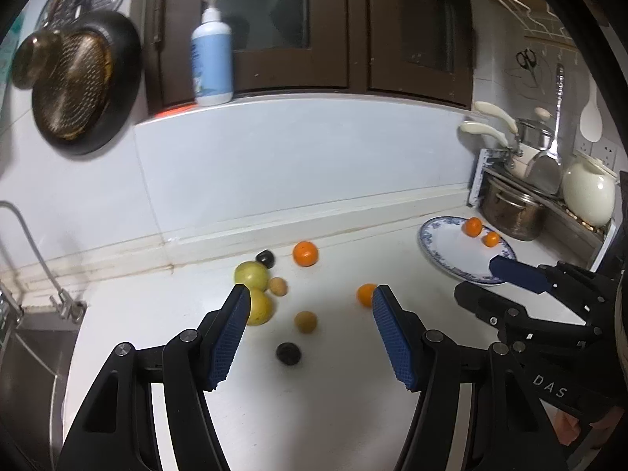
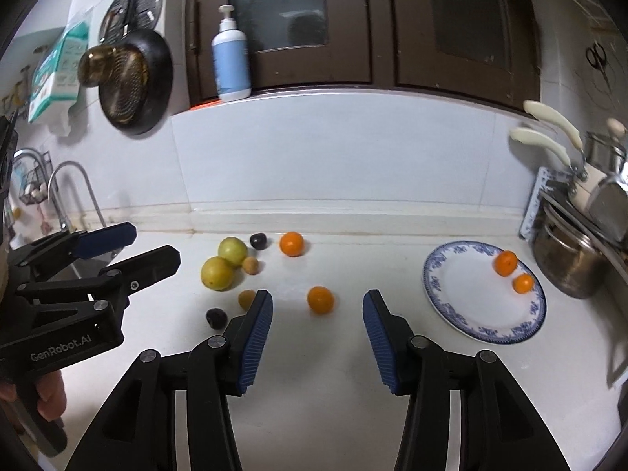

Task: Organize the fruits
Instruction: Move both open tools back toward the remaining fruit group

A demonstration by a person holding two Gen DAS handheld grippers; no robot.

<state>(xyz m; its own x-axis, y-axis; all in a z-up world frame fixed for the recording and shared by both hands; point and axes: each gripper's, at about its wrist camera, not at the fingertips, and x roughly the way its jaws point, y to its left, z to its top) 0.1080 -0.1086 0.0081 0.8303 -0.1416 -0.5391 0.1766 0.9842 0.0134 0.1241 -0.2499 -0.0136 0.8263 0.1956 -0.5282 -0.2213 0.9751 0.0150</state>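
Loose fruit lies on the white counter: two yellow-green fruits, two small tan ones, two dark plums and two oranges. A blue-patterned plate at the right holds two more oranges. My right gripper hangs open over the counter, with the near orange just beyond its fingertips. My left gripper is open too, above the fruit cluster, nothing between its pads. Each gripper shows in the other's view: the left, the right.
A sink with a tap lies at the left. Steel pots and a white jar stand on a rack at the right. A pan hangs on the wall. A soap bottle stands on the sill under dark windows.
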